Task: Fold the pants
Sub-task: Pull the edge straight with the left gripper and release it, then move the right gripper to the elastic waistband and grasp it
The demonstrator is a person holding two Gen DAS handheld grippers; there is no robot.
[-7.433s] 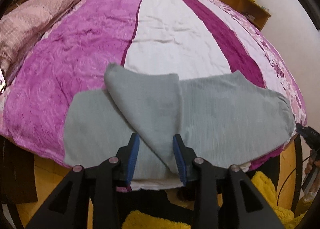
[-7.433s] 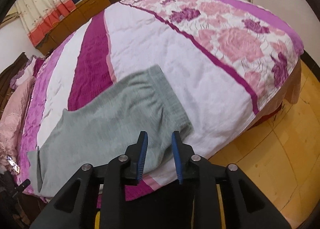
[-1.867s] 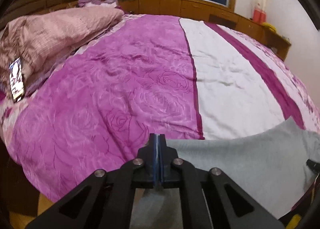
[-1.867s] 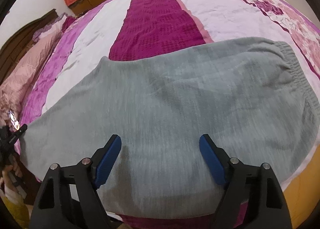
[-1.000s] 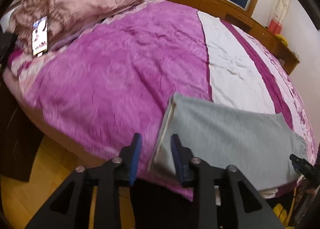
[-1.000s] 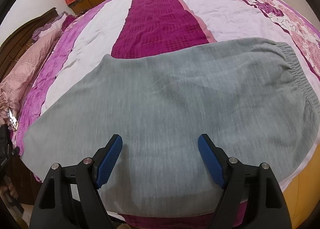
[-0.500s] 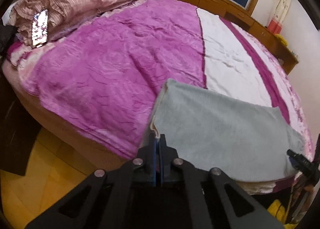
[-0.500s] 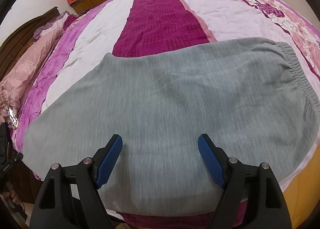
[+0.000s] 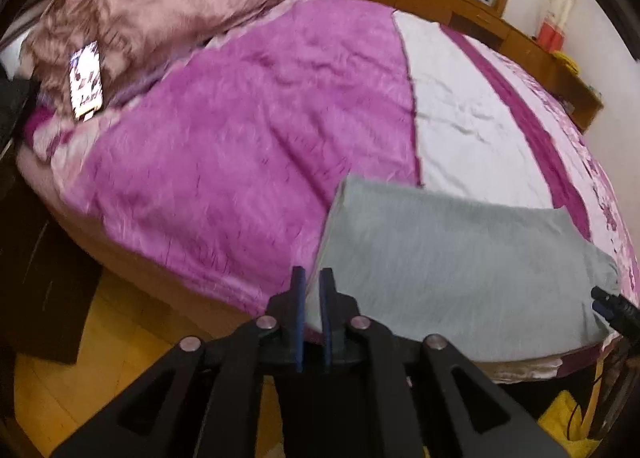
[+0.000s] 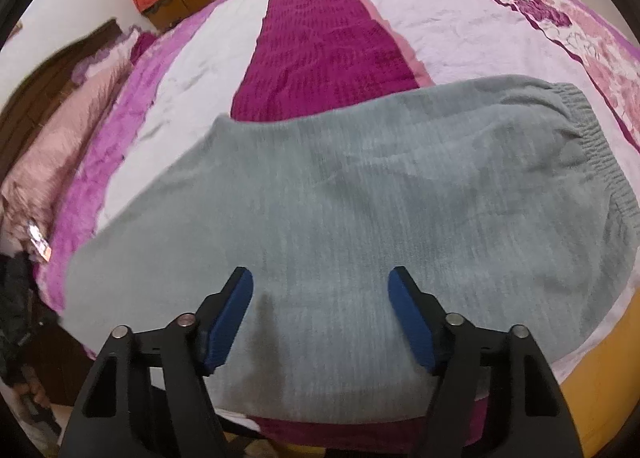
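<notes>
- A bed (image 9: 248,162) spread with a purple, white and magenta quilt fills both views.
- Grey pants (image 10: 360,242), judged already folded leg over leg, are laid flat along the lower edge, waistband (image 10: 592,146) at right; further folds across the length appear left to be made.
- The right gripper (image 10: 322,298) is seen spread wide above the cloth, having just narrowed, nothing pinched.
- The left gripper (image 9: 311,298), bottom centre, is shown slightly parted beside the cuff corner, nothing visibly clamped.

Bedroom; quilted bed (image 9: 248,162), pillows (image 9: 160,10)
</notes>
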